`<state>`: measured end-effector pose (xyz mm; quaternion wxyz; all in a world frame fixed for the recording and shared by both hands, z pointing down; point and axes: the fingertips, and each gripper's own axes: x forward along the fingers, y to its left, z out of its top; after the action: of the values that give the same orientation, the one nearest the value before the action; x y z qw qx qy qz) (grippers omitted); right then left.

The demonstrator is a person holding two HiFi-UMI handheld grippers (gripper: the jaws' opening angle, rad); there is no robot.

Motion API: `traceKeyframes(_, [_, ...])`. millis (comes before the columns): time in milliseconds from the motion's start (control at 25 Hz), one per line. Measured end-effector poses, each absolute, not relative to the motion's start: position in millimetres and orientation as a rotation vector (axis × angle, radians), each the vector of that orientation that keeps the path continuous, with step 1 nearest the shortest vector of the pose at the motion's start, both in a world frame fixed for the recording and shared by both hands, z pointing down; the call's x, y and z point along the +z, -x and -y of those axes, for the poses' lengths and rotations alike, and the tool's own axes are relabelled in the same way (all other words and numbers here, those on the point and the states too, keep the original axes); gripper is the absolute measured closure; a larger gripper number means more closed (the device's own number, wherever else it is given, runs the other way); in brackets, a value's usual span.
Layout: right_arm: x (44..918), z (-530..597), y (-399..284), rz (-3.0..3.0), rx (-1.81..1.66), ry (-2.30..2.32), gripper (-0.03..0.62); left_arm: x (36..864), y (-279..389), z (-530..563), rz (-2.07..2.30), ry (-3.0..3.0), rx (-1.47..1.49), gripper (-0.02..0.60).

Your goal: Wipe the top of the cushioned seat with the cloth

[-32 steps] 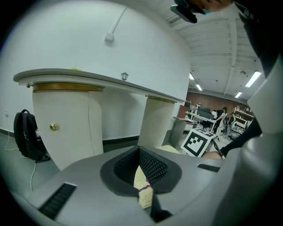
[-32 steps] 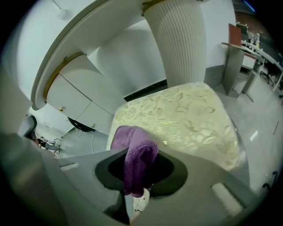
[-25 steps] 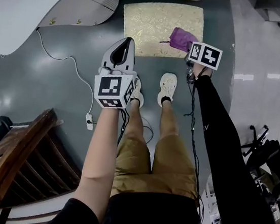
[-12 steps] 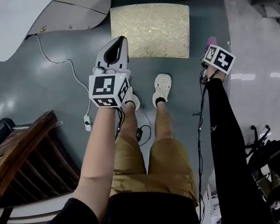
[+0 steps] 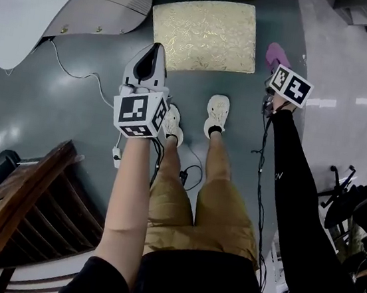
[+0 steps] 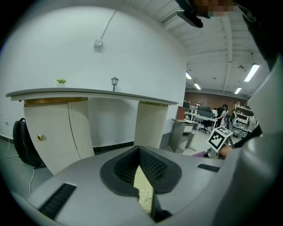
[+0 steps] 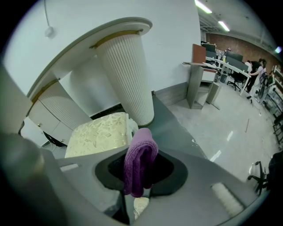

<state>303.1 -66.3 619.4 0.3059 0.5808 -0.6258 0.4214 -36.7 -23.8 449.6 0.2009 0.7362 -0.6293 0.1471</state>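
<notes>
The grey floor (image 5: 75, 101) fills most of the head view, with a curved white counter (image 5: 61, 6) far ahead of both pairs of jaws. The cushioned seat (image 5: 205, 33), with its gold patterned top, sits low on the floor. It lies just ahead of the left gripper (image 5: 154, 50) and ahead and to the left of the right gripper (image 7: 141, 161).

The left jaws are pressed together with nothing between them, and a strip of the seat shows through the gap behind the pads. This gripper is probably kept closed and back so it stays out of the wiping path.

The right jaws are pinching the purple cloth (image 5: 275, 53), which is folded over their tips and hangs down in front. That leaves a soft wad to drag across the fabric. The cloth hangs over bare floor beside the seat's right edge and is not touching the top. A wiping stroke would therefore need the right jaws to swing left and down onto the cushion.
</notes>
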Motion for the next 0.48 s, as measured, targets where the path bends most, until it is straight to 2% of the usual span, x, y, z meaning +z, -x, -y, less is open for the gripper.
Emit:
traceKeyframes(240, [585.5,57.3,-233.0,1.867,1.116,-1.493,0.513,437.8,57.3,8.4,1.745,-2.095,0.423,0.581])
traceKeyframes(480, [577.7,21.1,-114.5,2.081,1.179,-1.278,0.513,428.7,88.0,-13.1,1.730,-2.109,0.421,0.581])
